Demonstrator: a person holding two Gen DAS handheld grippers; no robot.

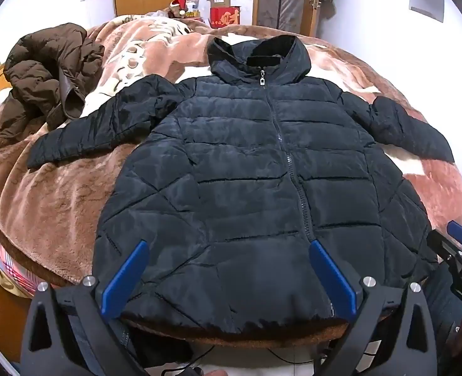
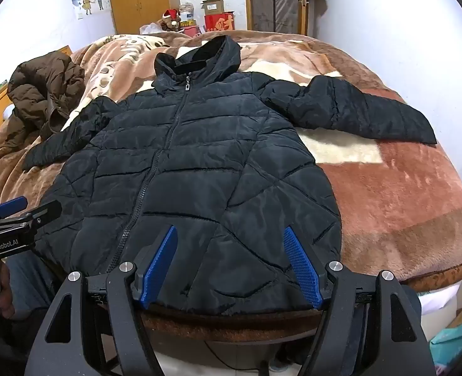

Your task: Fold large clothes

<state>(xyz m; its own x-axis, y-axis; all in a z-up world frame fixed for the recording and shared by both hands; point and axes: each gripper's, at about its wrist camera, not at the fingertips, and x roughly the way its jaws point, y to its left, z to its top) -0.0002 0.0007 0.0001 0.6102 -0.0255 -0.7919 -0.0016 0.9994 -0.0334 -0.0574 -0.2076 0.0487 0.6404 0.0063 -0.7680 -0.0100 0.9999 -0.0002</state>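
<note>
Jacket (image 1: 246, 172) flat on the bed blanket (image 1: 61, 206), hood at far end, hem at near edge, sleeves out left and right. Second coat (image 1: 49, 75) bunched far left on blanket. Left gripper (image 1: 227, 250) and right gripper (image 2: 231, 235) above the hem, side by side.

Bright, even indoor light; soft shadows; sharp centre; strong fisheye bending at edges; black vignette in frame corners.

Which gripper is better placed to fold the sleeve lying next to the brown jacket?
Probably the left gripper: open, at the black jacket's hem on that sleeve's side. The right gripper would need to cross the jacket.
</note>
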